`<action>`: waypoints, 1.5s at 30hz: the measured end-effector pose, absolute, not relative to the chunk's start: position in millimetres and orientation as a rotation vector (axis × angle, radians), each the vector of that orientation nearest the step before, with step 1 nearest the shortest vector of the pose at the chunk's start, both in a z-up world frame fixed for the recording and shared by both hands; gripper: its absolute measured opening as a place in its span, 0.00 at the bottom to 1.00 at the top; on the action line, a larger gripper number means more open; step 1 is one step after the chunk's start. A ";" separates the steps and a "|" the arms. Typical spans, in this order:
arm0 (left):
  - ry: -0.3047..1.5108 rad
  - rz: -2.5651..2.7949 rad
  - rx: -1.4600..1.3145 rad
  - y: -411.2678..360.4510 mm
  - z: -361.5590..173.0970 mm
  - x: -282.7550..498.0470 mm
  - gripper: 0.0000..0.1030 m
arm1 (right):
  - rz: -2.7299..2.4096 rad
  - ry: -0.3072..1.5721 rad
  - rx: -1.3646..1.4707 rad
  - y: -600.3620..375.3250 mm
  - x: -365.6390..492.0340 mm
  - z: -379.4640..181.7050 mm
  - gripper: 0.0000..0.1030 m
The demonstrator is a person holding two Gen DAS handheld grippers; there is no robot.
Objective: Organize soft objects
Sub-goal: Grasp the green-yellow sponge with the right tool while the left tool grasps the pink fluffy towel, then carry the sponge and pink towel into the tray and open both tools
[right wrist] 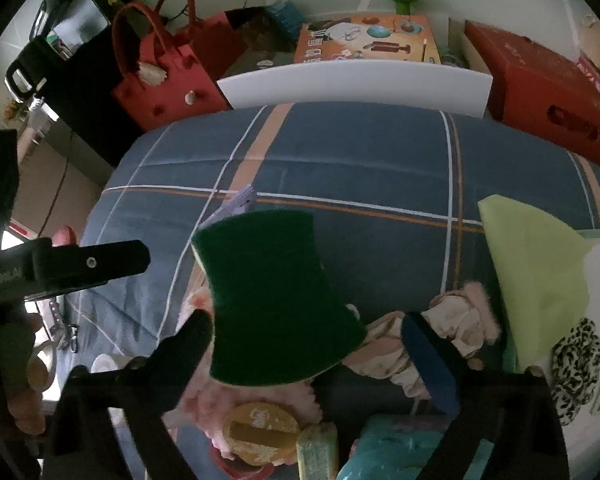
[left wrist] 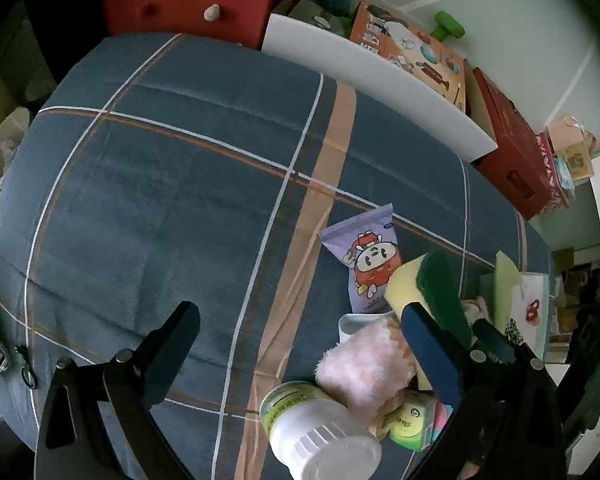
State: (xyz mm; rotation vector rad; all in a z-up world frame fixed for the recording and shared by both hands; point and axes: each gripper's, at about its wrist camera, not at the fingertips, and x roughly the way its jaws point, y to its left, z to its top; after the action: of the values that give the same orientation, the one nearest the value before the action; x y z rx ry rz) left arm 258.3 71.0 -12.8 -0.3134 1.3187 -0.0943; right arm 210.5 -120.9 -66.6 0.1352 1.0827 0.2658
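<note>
Steeply tilted, both tools [left wrist: 300, 320] [right wrist: 306, 328] point downward.

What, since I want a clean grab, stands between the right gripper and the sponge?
Nothing visible does. The sponge already sits between the open fingers of the right gripper, tilted above a pink fluffy cloth. A gap remains on the blue-padded finger's side.

Sponge [right wrist: 276, 296] btwn wide right gripper [right wrist: 312, 330] fingers [right wrist: 428, 356].
</note>
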 end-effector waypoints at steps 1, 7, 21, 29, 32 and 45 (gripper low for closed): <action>1.322 -0.097 -0.315 70.2 -13.8 258.3 0.97 | 0.270 1.084 0.136 -119.5 211.2 -66.8 0.88; 1.342 -0.106 -0.330 69.6 -19.7 258.8 0.97 | 0.314 1.109 0.180 -115.8 217.8 -74.9 0.78; 1.375 -0.191 -0.231 31.9 -18.3 255.9 0.97 | 0.210 0.974 0.276 -162.9 184.7 -37.9 0.73; 1.429 -0.235 0.000 -24.6 -34.4 254.6 0.88 | 0.114 0.914 0.322 -199.2 154.8 -26.1 0.73; 1.459 -0.237 0.068 -40.8 -43.3 254.5 0.70 | 0.095 0.900 0.343 -209.3 146.5 -24.6 0.73; 1.390 -0.237 0.035 -42.7 -23.0 234.0 0.24 | 0.104 0.872 0.385 -226.3 134.8 -28.9 0.73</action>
State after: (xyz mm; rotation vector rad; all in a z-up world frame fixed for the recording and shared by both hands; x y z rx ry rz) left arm 234.0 -42.7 -23.0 0.0346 1.3902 -0.2365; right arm 134.8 -226.3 -28.9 0.3846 0.8721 0.1042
